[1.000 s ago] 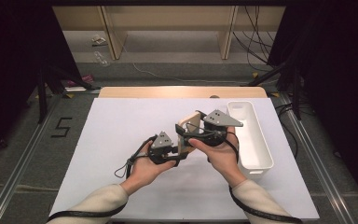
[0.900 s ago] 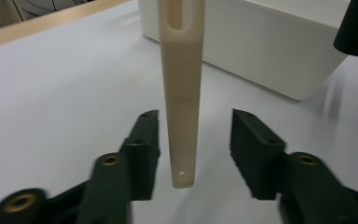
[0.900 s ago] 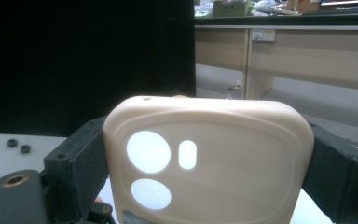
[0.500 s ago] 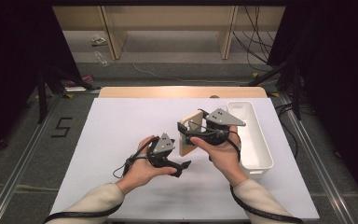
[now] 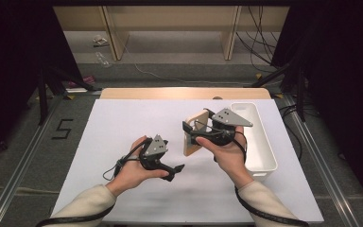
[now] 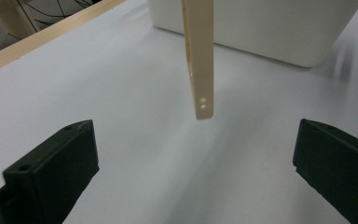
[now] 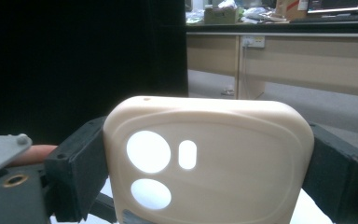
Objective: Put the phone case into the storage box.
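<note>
At a white-topped table (image 5: 123,123), a person's right gripper (image 5: 189,135) holds a single cream-coloured, flat plastic phone case (image 5: 194,135) upright above the surface, its two black jaws clamped on the case's long edges. In the right gripper view the case (image 7: 214,163) stands between those jaws, pressed by one on each side, its camera cut-outs showing as three bright holes toward the left jaw. The left gripper (image 5: 177,169) sits low over the table in the person's left hand (image 5: 134,170), its jaws standing wide apart and gripping nothing. In the left gripper view the case (image 6: 200,60) hangs edge-on ahead of the open jaws, roughly midway between them and well beyond their tips, two small holes visible near its lower end. Behind the case lies one long white plastic bin (image 5: 257,137), on the far side of the right gripper's jaws.

The step in hand appears to be a pass between hands, or the steadying of the case for a second grip; which end it serves cannot be told. The next move would likely call for the left gripper to advance until the thin edge lies between its jaws, then close squarely across the flat faces without twisting the case out of the right grip.

Counted: one phone case, one bin, two grippers.
</note>
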A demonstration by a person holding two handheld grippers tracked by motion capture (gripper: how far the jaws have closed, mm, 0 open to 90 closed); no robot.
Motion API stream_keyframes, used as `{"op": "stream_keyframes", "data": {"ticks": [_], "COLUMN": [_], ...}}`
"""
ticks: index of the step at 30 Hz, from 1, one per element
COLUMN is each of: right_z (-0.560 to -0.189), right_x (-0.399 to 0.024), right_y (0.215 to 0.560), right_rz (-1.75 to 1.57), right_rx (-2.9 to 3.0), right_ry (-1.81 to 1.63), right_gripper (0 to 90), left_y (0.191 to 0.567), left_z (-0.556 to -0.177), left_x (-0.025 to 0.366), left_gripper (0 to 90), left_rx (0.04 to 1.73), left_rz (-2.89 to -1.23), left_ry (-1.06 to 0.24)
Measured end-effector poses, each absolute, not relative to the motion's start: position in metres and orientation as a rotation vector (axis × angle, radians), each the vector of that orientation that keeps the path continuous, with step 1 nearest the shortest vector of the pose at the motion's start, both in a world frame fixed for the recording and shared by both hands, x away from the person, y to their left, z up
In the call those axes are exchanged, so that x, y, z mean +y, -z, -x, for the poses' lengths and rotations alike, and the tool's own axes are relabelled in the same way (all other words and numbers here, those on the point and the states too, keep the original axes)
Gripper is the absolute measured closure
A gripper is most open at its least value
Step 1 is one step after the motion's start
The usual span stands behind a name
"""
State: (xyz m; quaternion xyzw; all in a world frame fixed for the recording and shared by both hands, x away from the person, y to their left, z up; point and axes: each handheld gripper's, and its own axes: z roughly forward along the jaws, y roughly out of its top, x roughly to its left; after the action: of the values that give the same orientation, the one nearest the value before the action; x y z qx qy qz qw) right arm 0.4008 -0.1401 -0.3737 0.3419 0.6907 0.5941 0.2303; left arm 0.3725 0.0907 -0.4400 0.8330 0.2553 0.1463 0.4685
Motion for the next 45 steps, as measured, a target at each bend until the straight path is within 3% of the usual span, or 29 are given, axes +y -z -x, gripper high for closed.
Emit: {"op": "stream_keyframes", "data": {"ticks": [45], "right_z": [-0.406], "right_x": [-0.158], "right_y": [0.362], "right_rz": [-0.961], "right_rx": [1.860], "right_ry": [-1.609], "right_gripper": [12.1], "left_y": [0.434], "left_z": [-0.359], "left_x": [0.143], "left_gripper": [0.0], "left_rx": [0.701], "left_rz": [-2.004], "left_ry": [-0.427]}}
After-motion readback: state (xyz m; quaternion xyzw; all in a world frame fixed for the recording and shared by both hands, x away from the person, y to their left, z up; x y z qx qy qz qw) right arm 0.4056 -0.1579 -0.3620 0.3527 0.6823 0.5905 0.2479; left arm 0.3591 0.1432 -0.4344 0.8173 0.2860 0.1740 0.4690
